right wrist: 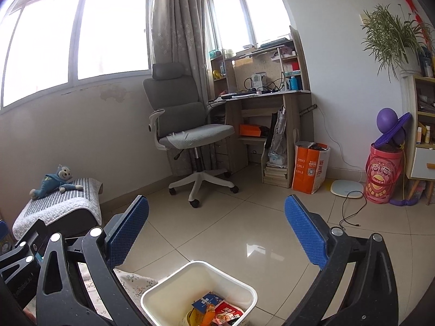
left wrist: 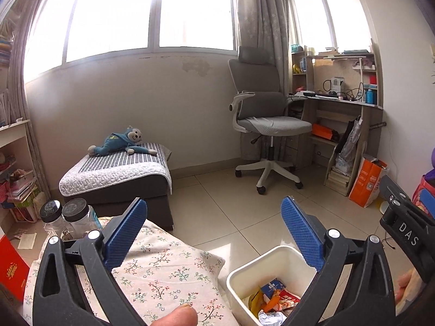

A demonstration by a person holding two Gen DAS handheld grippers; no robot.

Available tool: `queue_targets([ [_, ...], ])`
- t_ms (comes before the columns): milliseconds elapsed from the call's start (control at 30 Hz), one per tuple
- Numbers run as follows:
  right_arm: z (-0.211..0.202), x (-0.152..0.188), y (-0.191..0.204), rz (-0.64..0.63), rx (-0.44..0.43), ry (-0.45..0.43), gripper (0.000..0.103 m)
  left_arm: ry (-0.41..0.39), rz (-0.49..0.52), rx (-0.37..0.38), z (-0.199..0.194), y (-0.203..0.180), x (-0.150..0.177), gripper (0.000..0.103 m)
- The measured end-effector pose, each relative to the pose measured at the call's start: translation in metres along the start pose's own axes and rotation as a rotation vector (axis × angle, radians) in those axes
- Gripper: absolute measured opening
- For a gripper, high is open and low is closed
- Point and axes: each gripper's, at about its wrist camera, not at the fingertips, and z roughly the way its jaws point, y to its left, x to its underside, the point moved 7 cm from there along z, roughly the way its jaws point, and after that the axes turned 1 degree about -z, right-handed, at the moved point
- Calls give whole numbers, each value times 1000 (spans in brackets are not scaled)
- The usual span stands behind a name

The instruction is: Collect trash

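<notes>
A white plastic trash bin (left wrist: pixel 244 274) stands on the tiled floor below both grippers, holding several wrappers and crumpled paper (left wrist: pixel 274 298). It also shows in the right wrist view (right wrist: pixel 168 290) with colourful wrappers (right wrist: pixel 214 309) inside. My left gripper (left wrist: pixel 214 233) is open and empty, raised above the bin and the floral cushion (left wrist: pixel 163 277). My right gripper (right wrist: pixel 217 231) is open and empty, above the bin; its body shows at the right edge of the left wrist view (left wrist: pixel 402 225).
A grey ottoman (left wrist: pixel 117 179) with a blue plush monkey (left wrist: pixel 122 142) stands left. Two black-lidded jars (left wrist: pixel 65 214) sit beside the cushion. A grey office chair (right wrist: pixel 190 133), a desk (right wrist: pixel 269 92), an orange bag (right wrist: pixel 310 165), a scale (right wrist: pixel 346 187) and a cable (right wrist: pixel 350 212) lie ahead.
</notes>
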Motion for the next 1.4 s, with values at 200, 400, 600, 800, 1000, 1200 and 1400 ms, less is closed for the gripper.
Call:
queue_targets([
  [200,-13,8,51,-69,-85,-3,96,-6,-68,-75,-19,57,-1,96],
  [400,-21,17,96,-91,-168,14,96,5,-121,-140,-28,104,5,96],
  [600,-29,23,126,-89,-243,28,96,31,-165,-184,-28,141,11,96],
  [800,-29,27,143,-100,-264,44,96,45,-179,-208,-29,159,17,96],
  [1000,-41,26,155,-128,-269,11,96,50,-181,-235,-31,171,19,96],
  [1200,-43,27,159,-151,-271,-2,96,47,-194,-238,-33,175,17,96],
  [1400,-43,25,158,-153,-269,1,96,41,-191,-247,-35,175,16,96],
])
